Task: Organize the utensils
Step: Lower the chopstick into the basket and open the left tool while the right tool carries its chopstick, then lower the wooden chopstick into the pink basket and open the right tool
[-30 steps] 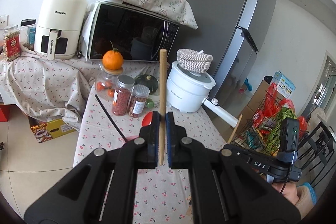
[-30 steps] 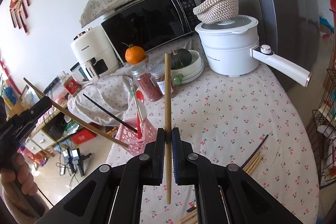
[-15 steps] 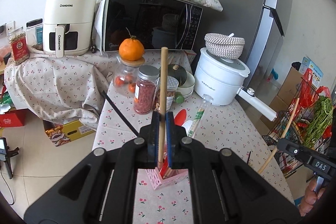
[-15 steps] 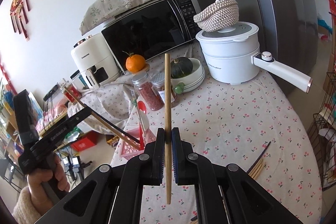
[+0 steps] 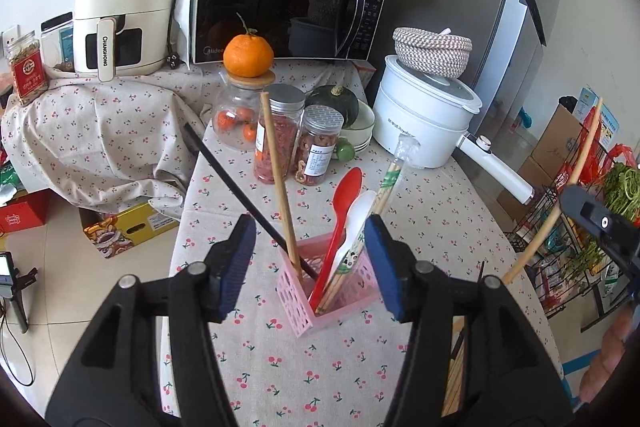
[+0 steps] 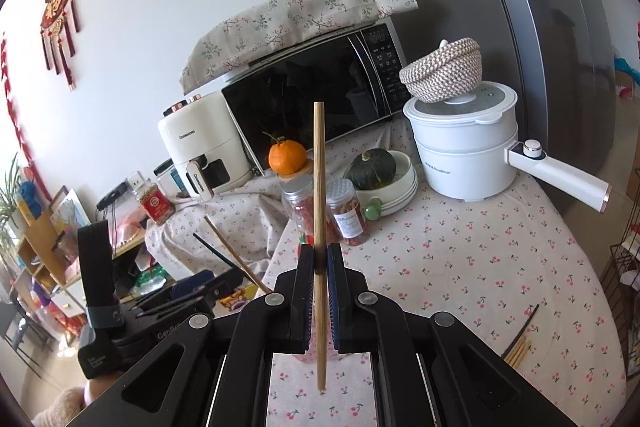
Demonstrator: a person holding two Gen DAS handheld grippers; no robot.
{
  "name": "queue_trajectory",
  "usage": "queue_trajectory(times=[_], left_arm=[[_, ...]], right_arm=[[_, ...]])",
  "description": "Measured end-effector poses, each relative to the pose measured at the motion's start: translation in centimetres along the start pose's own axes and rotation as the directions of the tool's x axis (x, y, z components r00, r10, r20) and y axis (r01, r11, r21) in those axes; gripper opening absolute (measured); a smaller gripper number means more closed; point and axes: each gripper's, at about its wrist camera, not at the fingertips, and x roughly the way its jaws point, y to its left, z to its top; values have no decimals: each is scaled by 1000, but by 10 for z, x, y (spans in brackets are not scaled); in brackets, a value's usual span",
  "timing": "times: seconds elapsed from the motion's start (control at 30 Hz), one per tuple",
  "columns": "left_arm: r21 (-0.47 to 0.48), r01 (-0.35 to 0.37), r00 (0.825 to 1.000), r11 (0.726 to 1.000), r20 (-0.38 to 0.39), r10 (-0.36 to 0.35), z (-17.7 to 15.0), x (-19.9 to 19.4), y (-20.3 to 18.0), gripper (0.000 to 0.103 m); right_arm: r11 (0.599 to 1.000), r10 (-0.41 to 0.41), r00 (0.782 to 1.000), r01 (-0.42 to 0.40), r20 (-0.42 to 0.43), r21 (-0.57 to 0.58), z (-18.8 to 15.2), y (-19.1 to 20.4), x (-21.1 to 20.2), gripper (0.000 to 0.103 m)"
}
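A good part of the sorting can be judged as done. In the left wrist view the pink holder (image 5: 332, 291), a square plastic basket with lattice-cut walls, stands on the bench (image 5: 420, 211) between the left gripper (image 5: 310, 259) jaws. Already stood in it are a red spoon (image 5: 340, 223), a white spoon (image 5: 356, 223), a wrapped pair of chopsticks (image 5: 390, 187) in clear film, a thin black chopstick (image 5: 236, 187) leaning toward 10 o'clock, and a bamboo chopstick (image 5: 280, 183) leaning slightly toward 11 o'clock. The left jaws are opening and stand wide, with ribbed blue pads; the bamboo chopstick is seen between them but is touched by neither pad, so it can be taken as just released into the holder.

Work is left. One more round, pale bamboo stick (image 6: 319, 247) is pinched upright in the narrow jaws of the right gripper (image 6: 319, 263), its upper end toward 12 o'clock and its lower end hanging over the bench; it is not yet in the holder. Loose chopsticks (image 6: 520, 343), a dark one and several bamboo ones, are seen lying flat on the bench at about 4 o'clock in the right wrist view, well apart from the holder.

The bench is covered by a soft cloth printed with small cherries. The spoons are smooth, glossy plastic with oval bowls; the sticks are slender, straight and matt, so they can be expected to slide and tip easily
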Motion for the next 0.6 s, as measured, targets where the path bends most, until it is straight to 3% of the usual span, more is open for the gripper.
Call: queue_trajectory(times=[0.17, 0.4, 0.6], left_arm=[[1, -28, 998, 1000, -58, 28, -11, -9, 15, 67], [-15, -55, 983, 998, -176, 51, -27, 2, 36, 69], [-4, -55, 970, 998, -237, 53, -35, 9, 37, 69]], right_arm=[[1000, 3, 995, -2, 101, -10, 9, 19, 3, 6], [1000, 4, 986, -1, 165, -17, 7, 37, 30, 7], [999, -40, 992, 42, 116, -21, -4, 42, 62, 7]])
